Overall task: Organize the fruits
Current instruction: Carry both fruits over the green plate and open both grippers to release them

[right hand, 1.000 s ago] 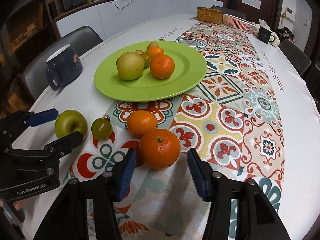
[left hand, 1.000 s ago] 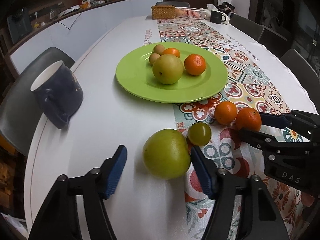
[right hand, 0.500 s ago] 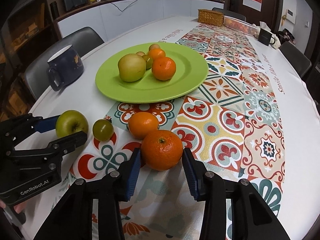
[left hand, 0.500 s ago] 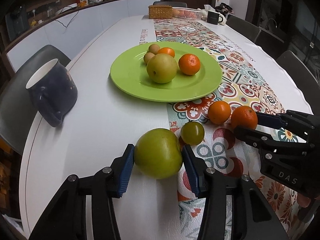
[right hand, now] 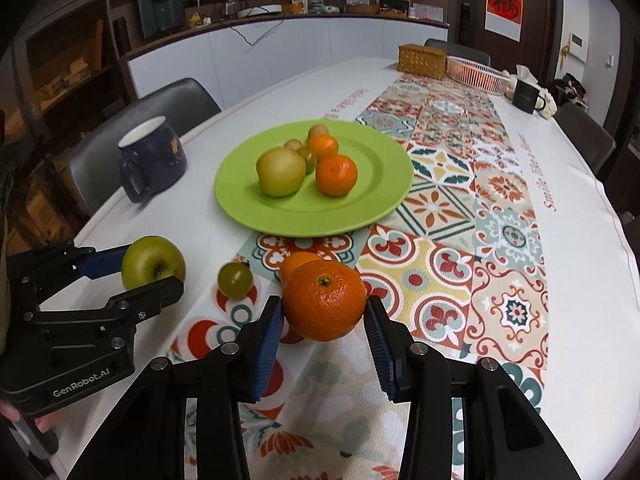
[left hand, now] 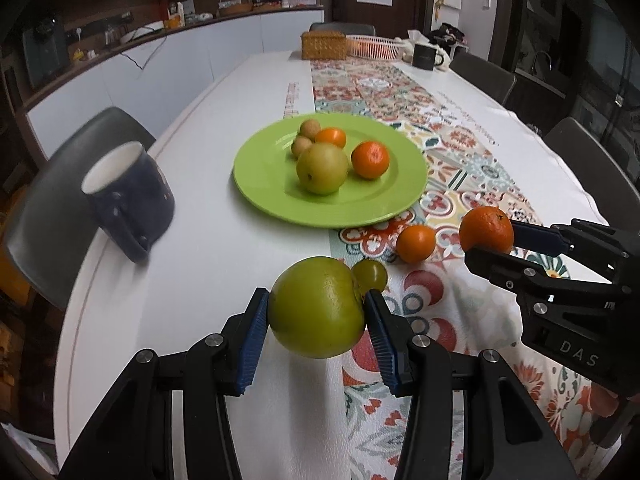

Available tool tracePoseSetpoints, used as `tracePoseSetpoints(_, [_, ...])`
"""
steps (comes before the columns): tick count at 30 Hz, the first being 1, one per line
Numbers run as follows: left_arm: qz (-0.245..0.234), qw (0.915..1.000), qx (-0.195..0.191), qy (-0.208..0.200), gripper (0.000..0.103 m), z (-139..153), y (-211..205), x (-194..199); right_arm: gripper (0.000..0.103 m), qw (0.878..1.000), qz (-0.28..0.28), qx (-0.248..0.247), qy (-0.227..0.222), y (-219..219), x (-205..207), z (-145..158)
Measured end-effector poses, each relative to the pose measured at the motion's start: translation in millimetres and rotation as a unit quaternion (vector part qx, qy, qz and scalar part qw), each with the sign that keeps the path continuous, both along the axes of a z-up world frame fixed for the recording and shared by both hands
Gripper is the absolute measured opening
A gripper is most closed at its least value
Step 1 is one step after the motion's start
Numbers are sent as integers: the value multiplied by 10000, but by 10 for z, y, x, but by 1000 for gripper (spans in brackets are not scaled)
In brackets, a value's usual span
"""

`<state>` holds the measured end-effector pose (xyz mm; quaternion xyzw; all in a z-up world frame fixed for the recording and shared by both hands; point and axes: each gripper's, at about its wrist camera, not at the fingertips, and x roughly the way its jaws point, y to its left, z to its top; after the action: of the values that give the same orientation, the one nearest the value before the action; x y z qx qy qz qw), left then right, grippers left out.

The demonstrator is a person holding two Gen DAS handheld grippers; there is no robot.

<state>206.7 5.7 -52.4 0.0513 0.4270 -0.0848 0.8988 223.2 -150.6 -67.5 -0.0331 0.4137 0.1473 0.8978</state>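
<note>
The left gripper (left hand: 316, 314) is clamped on a green apple (left hand: 318, 306), the right gripper (right hand: 324, 318) on a mandarin (right hand: 325, 299), both fruits clear of the patterned runner (right hand: 440, 264). The green plate (left hand: 376, 204) lies toward twelve o'clock from each gripper, about equally near to both. A small mandarin (left hand: 415, 243) and a green grape (right hand: 235, 279) sit between grippers and plate.

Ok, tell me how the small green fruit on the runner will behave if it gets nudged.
The small green fruit looks round and smooth, so it would probably roll easily. It sits free on the patterned runner, whose cloth may slow it slightly. It seems light.
</note>
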Motion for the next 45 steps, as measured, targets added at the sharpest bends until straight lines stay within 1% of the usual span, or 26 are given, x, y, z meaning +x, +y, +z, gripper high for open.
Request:
tracePoseSetpoints(11, [40, 9990, -37, -434, 48, 422, -17, -122, 43, 9986, 51, 205, -486, -45, -140, 421])
tracePoseSetpoints(20, [62, 9971, -17, -762, 48, 714, -8, -98, 43, 9963, 84, 278, -804, -61, -90, 698])
tracePoseSetpoints(31, [95, 9951, 68, -983, 48, 960, 2, 153, 43, 9937, 81, 304, -1072, -51, 184, 977])
tracePoseSetpoints(39, [75, 9947, 151, -1011, 48, 1029, -10, 431, 43, 9930, 133, 287, -1137, 2, 448, 1078])
tracePoseSetpoints(45, [93, 9952, 162, -956, 48, 1011, 8, 703, 43, 9938, 118, 290, -1071, 35, 684, 1088])
